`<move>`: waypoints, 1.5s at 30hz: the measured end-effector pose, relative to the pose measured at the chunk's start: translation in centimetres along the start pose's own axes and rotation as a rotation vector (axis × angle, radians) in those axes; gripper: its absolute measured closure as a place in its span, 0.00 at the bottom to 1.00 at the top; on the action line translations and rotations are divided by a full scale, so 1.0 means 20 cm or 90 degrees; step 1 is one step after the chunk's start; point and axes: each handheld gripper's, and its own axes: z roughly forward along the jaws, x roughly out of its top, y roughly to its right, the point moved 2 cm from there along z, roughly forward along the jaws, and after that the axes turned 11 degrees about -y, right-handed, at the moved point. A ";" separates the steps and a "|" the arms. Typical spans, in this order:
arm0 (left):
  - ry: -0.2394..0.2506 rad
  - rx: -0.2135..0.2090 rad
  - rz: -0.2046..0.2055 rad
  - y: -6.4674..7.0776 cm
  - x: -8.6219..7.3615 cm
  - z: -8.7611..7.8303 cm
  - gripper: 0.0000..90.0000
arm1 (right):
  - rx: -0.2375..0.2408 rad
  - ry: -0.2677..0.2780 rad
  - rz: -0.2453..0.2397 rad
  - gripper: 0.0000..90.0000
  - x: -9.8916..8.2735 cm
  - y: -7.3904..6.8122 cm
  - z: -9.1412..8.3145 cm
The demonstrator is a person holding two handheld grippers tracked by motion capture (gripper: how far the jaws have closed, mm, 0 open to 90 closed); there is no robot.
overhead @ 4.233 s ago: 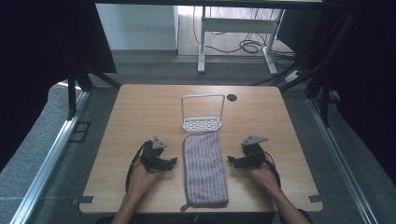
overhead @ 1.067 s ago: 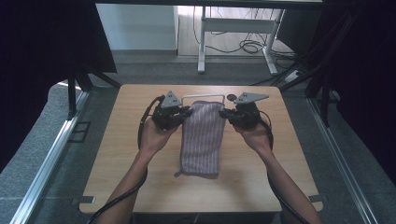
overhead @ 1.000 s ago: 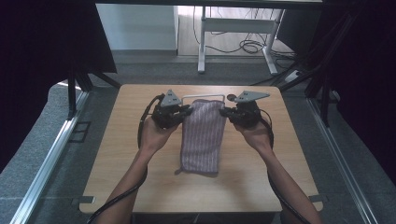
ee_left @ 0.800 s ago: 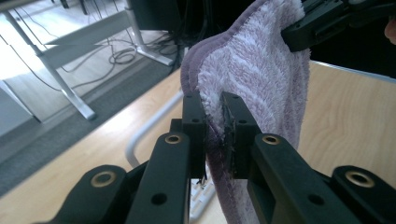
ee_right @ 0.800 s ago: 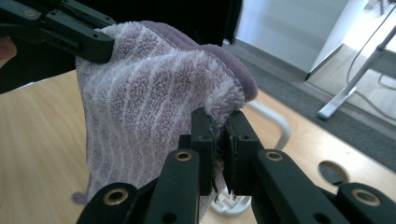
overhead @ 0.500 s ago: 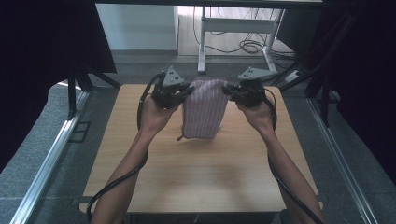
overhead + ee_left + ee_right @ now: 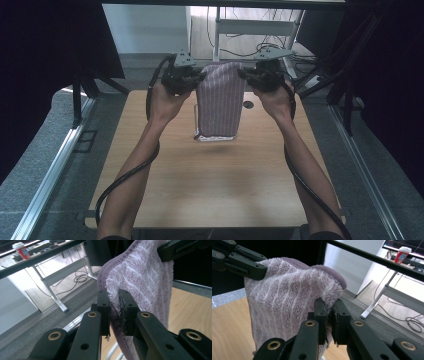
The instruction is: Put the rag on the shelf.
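A purple striped towel (image 7: 219,100) hangs in the air above the far half of the wooden table (image 7: 210,190), stretched between both grippers. My left gripper (image 7: 198,76) is shut on its top left corner, and my right gripper (image 7: 243,73) is shut on its top right corner. In the left gripper view the jaws pinch the towel (image 7: 140,282) at the edge (image 7: 114,311), with the other gripper's jaw clamping the far corner. The right gripper view shows the towel (image 7: 287,305) pinched between the pads (image 7: 329,317). The towel's lower edge hangs just above a white wire rack (image 7: 200,136), mostly hidden behind it.
A round hole (image 7: 248,105) sits in the tabletop to the right of the towel. Beyond the table stands a white desk frame (image 7: 260,27) with cables on the floor. A red cup (image 7: 401,253) rests on a far desk. Metal rails run along both sides of the table.
Both grippers have risen and moved toward the far edge, lifting the towel off the table until it hangs vertically. The jaws stayed shut on the corners.
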 end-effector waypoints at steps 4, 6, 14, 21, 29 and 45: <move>-0.004 0.010 0.003 -0.04 0.04 0.01 0.89 | -0.010 0.001 0.000 0.92 0.05 0.03 0.02; -0.005 0.016 -0.002 -0.07 0.07 0.02 0.89 | -0.017 -0.001 0.004 0.92 0.07 0.04 0.03; -0.034 0.049 -0.031 -0.19 0.14 0.12 0.88 | -0.033 -0.006 0.023 0.92 0.17 0.10 0.11; -0.070 0.085 -0.043 -0.23 0.11 0.29 0.87 | -0.033 -0.024 0.022 0.92 0.17 0.15 0.23; -0.112 0.136 -0.027 -0.26 0.04 0.48 0.86 | -0.023 -0.058 0.036 0.92 0.12 0.18 0.41; -0.217 0.110 -0.039 -0.25 -0.15 0.71 0.75 | 0.004 -0.150 0.069 0.82 -0.08 0.20 0.66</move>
